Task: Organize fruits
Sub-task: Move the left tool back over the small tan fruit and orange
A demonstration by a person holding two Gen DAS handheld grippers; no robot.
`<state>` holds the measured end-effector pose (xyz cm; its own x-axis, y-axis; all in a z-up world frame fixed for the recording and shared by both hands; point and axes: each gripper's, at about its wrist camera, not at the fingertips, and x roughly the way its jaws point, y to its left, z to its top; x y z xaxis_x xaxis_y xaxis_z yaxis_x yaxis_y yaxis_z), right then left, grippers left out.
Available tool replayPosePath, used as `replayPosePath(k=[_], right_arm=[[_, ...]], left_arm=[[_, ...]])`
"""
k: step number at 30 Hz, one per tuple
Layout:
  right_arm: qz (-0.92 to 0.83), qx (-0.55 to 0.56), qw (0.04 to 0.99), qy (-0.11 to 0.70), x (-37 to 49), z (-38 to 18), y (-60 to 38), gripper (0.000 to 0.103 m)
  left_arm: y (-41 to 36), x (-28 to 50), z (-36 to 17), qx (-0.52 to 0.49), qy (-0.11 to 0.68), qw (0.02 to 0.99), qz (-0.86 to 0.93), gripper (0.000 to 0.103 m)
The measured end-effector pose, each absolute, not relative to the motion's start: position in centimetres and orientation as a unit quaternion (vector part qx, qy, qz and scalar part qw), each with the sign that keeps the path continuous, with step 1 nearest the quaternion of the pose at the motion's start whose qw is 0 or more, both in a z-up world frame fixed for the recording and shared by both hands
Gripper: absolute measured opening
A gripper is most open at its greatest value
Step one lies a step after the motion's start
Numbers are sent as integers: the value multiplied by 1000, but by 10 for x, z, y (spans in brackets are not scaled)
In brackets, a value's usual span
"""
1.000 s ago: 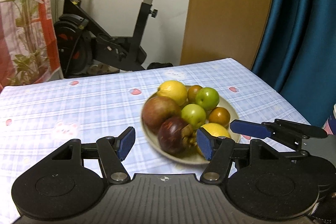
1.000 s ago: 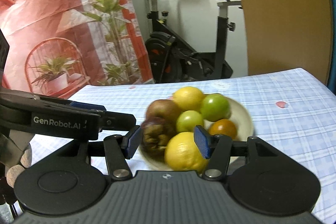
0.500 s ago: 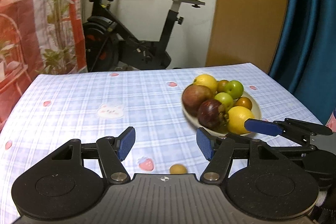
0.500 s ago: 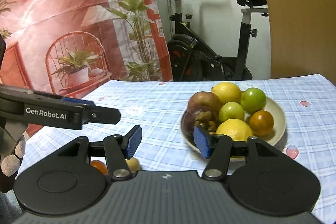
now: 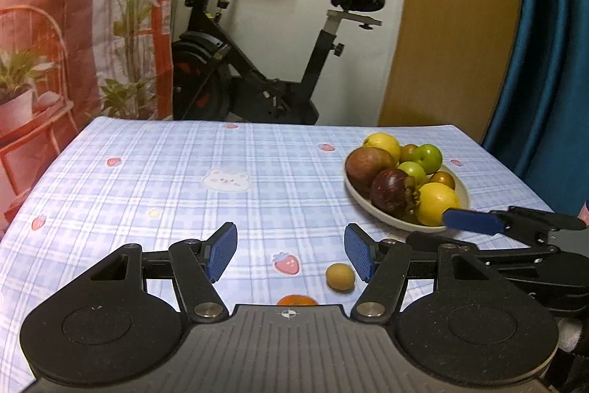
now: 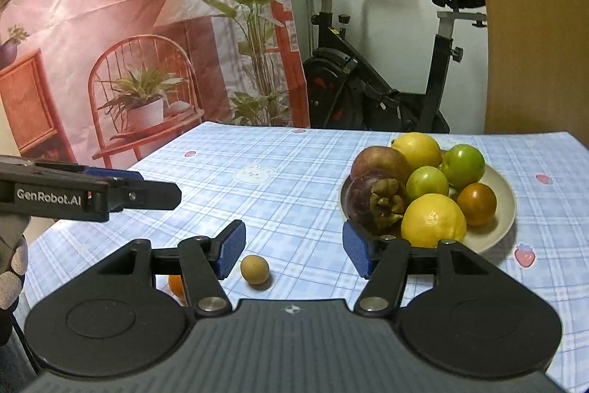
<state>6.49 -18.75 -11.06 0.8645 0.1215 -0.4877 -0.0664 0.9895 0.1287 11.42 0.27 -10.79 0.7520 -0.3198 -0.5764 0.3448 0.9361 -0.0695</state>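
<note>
Most of the fruit already sat heaped on the cream round plate (image 6: 504, 205) at the right of the blue-checked table (image 5: 184, 172). A small tan round fruit (image 6: 254, 269) and an orange fruit (image 5: 296, 300) lay loose nearby. The left tongs (image 5: 291, 252) stood partly open and empty; the right tongs (image 6: 293, 247) were opening, also empty. Judging by this, collecting the stragglers was next: lower onto the tan fruit and close gently.
</note>
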Motion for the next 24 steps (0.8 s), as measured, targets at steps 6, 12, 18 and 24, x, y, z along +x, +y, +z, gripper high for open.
replayPosePath(k=[6, 12, 18, 24], right_arm=[[43, 36, 966, 253, 62, -112, -182, 70], [41, 35, 964, 259, 60, -118, -186, 71], [47, 44, 960, 273, 62, -126, -186, 71], [68, 45, 954, 288, 63, -134, -180, 71]], left_arm=[[17, 115, -111, -1, 306, 936, -171, 67], [30, 120, -114, -30, 309, 937, -160, 67], [34, 126, -123, -43, 321, 933, -157, 67], [36, 126, -128, -48, 332, 927, -166, 67]])
